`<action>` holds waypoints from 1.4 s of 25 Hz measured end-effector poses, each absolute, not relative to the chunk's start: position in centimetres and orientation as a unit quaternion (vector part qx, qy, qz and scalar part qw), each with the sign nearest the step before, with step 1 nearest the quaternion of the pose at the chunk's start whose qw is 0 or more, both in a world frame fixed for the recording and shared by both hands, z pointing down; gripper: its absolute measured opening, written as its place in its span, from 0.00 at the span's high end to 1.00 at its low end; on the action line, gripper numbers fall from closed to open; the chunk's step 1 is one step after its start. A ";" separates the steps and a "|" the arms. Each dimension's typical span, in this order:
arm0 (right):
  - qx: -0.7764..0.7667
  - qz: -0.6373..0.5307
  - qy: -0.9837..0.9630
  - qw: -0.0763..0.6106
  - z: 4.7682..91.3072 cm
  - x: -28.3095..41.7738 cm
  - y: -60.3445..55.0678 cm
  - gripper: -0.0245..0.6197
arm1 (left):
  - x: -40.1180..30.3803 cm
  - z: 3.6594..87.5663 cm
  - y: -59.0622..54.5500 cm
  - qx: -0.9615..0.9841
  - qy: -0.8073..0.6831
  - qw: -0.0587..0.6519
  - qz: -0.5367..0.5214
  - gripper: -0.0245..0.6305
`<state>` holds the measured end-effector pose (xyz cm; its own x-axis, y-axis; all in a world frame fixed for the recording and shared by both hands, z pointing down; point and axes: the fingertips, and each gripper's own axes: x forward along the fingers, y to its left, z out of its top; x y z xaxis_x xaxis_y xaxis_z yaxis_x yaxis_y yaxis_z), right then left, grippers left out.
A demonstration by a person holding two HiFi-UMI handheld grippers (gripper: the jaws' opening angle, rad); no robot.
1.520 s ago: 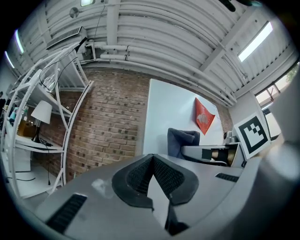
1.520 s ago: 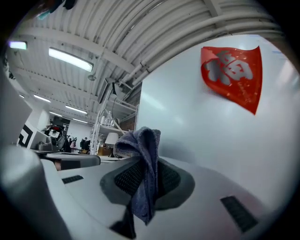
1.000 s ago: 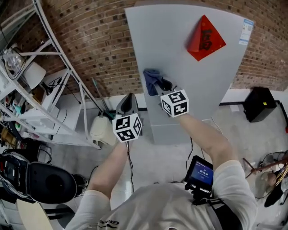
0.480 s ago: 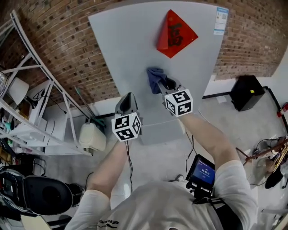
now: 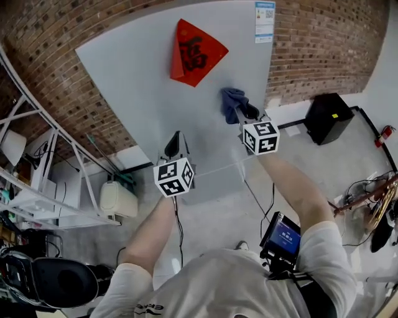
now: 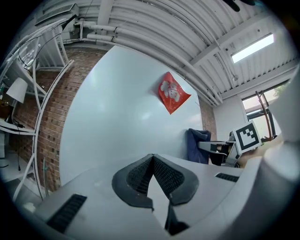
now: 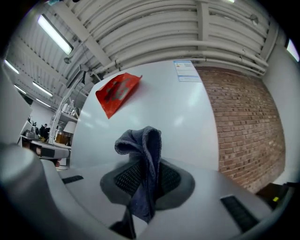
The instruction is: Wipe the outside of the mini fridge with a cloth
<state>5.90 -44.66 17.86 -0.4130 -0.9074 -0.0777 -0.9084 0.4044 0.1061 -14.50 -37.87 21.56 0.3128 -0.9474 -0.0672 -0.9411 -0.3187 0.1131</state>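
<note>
My right gripper [image 7: 145, 178] is clamped on the cloth [image 7: 143, 145], a dark blue towelling rag. It is pinched along a fold, so a loose loop sticks out past my fingertips and a tail hangs below the jaws. Straight ahead of that gripper is the grey front of the fridge [image 5: 137, 81]. In the head view the bunched cloth looks pressed to it or very nearly so, but I cannot tell for sure that it touches. A red paper square [image 5: 194, 53] hangs up and to the left of my right gripper, and a small label [image 5: 264, 12] sits above it near the top edge. My left gripper [image 6: 152, 171] has its jaws drawn together with nothing between them, and it points at the same grey front, lower than and to the left of my right one. I judge the cloth light, soft and limp. It has no stiffness, so only the bunch just beyond my jaws can carry any pressure. The hold deep on the fold seems right, since a hold on a corner would let it flop or slip out. The fridge front looks smooth, hard and slick, so the cloth should slide easily. The red paper looks thin and could tear or peel if I rub over its edge.
</note>
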 end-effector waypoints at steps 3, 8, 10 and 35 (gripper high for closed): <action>-0.561 0.059 0.826 0.007 18.1 9.8 -45.4 0.87 | -12.3 21.7 -38.2 0.813 -0.579 0.024 -0.055 0.96; -0.586 0.043 0.809 0.010 18.8 15.3 -46.3 0.87 | -9.5 22.2 -38.6 0.811 -0.582 0.029 -0.048 0.96; -0.589 0.037 0.807 0.009 19.1 16.8 -46.6 0.87 | -8.4 22.4 -38.7 0.810 -0.584 0.030 -0.046 0.96; -0.436 0.024 0.899 -0.033 28.4 -4.8 -40.5 0.87 | -20.6 29.7 -33.9 0.756 -0.650 0.076 -0.003 0.96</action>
<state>-4.81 -40.53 28.38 -0.6183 -0.7850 0.0388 -0.7818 0.6194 0.0719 -20.59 -33.92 29.75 0.1546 -0.9835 0.0942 -0.9826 -0.1430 0.1188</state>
